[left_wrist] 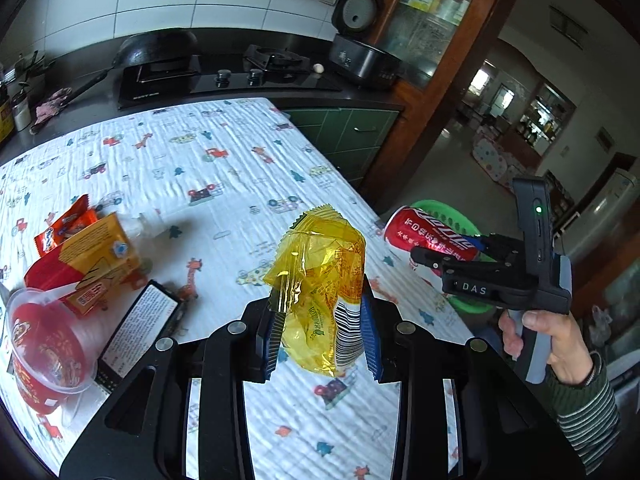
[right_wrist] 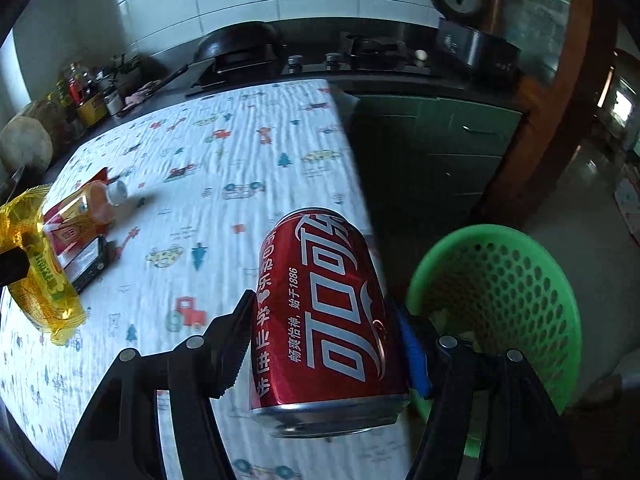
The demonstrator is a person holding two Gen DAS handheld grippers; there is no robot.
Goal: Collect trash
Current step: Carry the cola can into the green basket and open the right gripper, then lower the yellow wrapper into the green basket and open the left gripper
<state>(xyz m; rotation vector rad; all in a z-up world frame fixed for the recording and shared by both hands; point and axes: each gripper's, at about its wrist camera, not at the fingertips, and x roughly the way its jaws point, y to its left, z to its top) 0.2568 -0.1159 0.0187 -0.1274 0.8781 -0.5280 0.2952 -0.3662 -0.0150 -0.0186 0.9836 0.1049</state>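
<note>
Trash is shown in two places: held in the grippers and lying on the table (left_wrist: 224,152), which is covered by a white cloth printed with small vehicles and animals. A crumpled yellow wrapper (left_wrist: 320,280) is clamped between the blue pads of the left gripper (left_wrist: 322,340) and is raised above the cloth near the table's right edge. A red cola can (right_wrist: 324,304) is grasped around its body by the right gripper (right_wrist: 326,344), its base turned toward the camera; it is held just past the table's right edge, beside a green perforated basket (right_wrist: 532,292) standing on the floor to the right. In the left wrist view the right gripper is seen gripped by a hand (left_wrist: 556,344) in a striped sleeve. On the left part of the table are left a red instant-noodle cup (left_wrist: 48,352), a black carton (left_wrist: 136,332), an orange-and-red pouch with a white cap (left_wrist: 92,256) and a red snack packet (left_wrist: 64,228), lying close together. At the far side a counter is seen with a gas hob (left_wrist: 224,76), a wok (left_wrist: 156,48) and an open rice cooker (left_wrist: 360,52).
</note>
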